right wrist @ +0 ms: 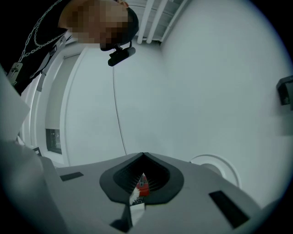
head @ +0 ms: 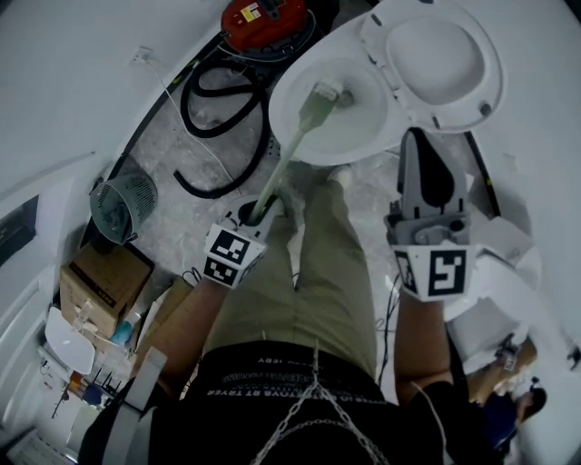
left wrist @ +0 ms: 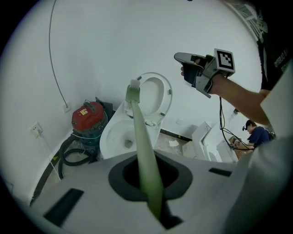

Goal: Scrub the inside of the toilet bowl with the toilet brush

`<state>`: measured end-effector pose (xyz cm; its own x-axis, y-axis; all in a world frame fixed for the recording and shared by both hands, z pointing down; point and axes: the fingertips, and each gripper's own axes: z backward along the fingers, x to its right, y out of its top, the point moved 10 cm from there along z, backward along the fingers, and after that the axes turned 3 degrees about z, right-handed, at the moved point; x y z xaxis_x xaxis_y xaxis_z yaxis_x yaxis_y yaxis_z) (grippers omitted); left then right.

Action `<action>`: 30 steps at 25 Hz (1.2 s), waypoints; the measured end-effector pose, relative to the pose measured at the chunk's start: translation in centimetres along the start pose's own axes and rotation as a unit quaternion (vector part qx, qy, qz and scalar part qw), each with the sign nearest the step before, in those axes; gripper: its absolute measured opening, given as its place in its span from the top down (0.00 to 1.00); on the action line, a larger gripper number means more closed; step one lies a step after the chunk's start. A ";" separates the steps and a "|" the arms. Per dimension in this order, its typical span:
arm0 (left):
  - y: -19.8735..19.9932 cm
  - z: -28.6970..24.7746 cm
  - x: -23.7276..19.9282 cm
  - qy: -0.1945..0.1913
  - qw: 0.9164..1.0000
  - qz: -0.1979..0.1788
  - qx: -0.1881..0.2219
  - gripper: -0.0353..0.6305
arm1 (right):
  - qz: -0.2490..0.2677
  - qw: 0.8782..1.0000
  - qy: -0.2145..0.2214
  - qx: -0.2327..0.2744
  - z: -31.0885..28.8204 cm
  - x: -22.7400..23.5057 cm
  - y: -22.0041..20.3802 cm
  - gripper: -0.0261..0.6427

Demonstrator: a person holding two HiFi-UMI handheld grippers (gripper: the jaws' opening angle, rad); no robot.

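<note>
The white toilet bowl point(head: 331, 113) stands at the top of the head view with its seat and lid point(head: 440, 59) tipped up. A pale green toilet brush point(head: 313, 109) reaches over the bowl, head inside the rim outline. My left gripper point(head: 259, 213) is shut on the brush handle's lower end. In the left gripper view the handle point(left wrist: 144, 151) runs up out of the left gripper point(left wrist: 149, 176) to the bristle head point(left wrist: 133, 93), above the bowl point(left wrist: 119, 135). My right gripper point(head: 418, 141) is held up to the right of the bowl, shut and empty point(right wrist: 143, 157).
A red vacuum point(head: 263, 20) with a black hose point(head: 218, 109) sits left of the toilet. A grey mesh basket point(head: 123, 204) and a cardboard box point(head: 102, 281) lie at the left. White fixtures point(head: 508, 263) and a seated person point(head: 508, 400) are at the right.
</note>
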<state>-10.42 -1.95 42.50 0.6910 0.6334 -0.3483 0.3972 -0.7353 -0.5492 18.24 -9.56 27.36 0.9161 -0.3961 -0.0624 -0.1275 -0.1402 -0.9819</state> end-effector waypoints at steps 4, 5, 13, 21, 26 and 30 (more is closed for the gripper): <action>-0.6 -1.6 -0.1 -0.004 1.000 0.001 -0.014 0.94 | -0.003 1.000 0.005 -0.007 -0.7 0.4 -1.7 0.96; -0.7 -1.9 -0.1 -0.006 1.000 0.004 -0.017 0.94 | -0.005 1.000 0.005 -0.008 -0.7 0.5 -2.0 0.96; -2.2 -5.0 -0.2 -0.008 0.999 0.036 -0.039 0.94 | -0.020 1.000 0.009 -0.019 -1.4 1.2 -4.9 0.96; -4.9 -8.8 -0.7 0.002 0.990 0.108 -0.090 0.94 | -0.042 0.998 0.024 -0.033 -2.9 2.1 -6.3 0.96; -6.2 -11.5 -1.7 0.010 0.983 0.148 -0.108 0.94 | -0.020 0.998 0.042 -0.033 -3.4 3.0 -7.4 0.96; -7.2 -13.8 -2.5 0.025 0.978 0.165 -0.121 0.94 | -0.016 0.998 0.054 -0.041 -3.8 3.4 -8.3 0.96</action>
<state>-6.69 -1.52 57.79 0.8318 0.3432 -0.4362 0.2741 -0.9374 -0.2149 20.95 -13.16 35.94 0.8741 -0.4858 -0.0067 -0.1335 -0.2268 -0.9647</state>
